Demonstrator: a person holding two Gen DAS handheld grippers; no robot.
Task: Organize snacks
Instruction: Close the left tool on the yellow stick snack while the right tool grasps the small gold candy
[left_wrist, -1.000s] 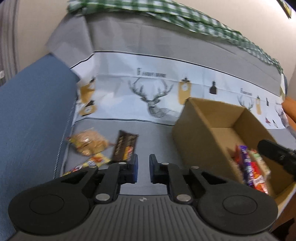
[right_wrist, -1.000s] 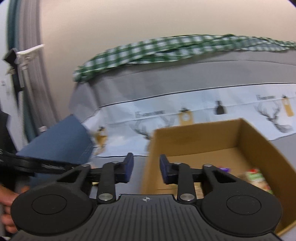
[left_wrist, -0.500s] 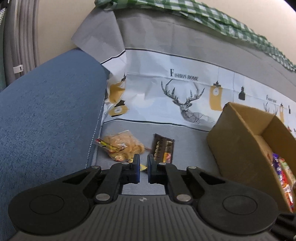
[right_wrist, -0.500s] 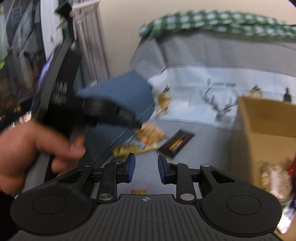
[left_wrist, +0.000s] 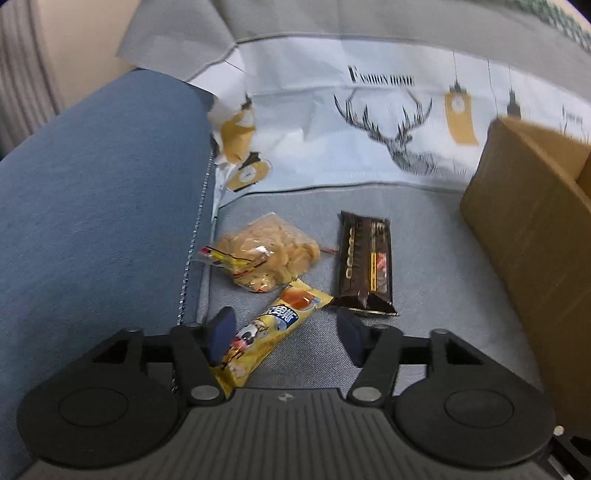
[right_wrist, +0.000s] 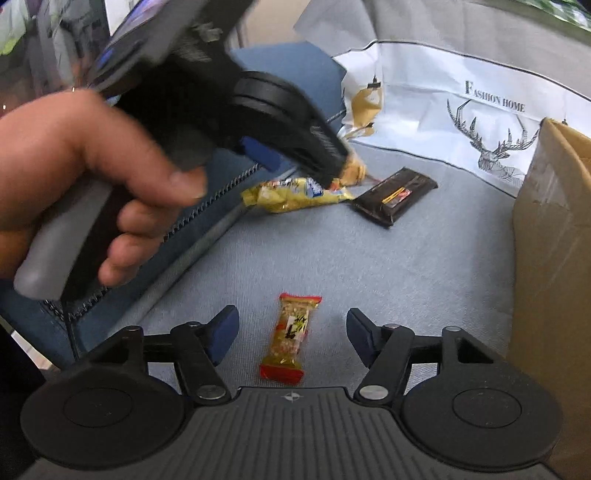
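Both grippers' jaws were spreading over loose snacks

Left gripper (left_wrist: 284, 332) straddled a yellow wrapper (left_wrist: 273, 328); right gripper (right_wrist: 291, 332) framed a red-ended candy (right_wrist: 290, 338), untouched.

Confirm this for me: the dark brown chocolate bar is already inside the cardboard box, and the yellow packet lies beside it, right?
Not quite. The dark brown chocolate bar lies on the grey cover outside the cardboard box, as the left wrist view shows. The yellow packet does lie beside it.

Left tool (left_wrist: 282, 334) and right tool (right_wrist: 291, 334) angled down, jaws opening, nothing gripped
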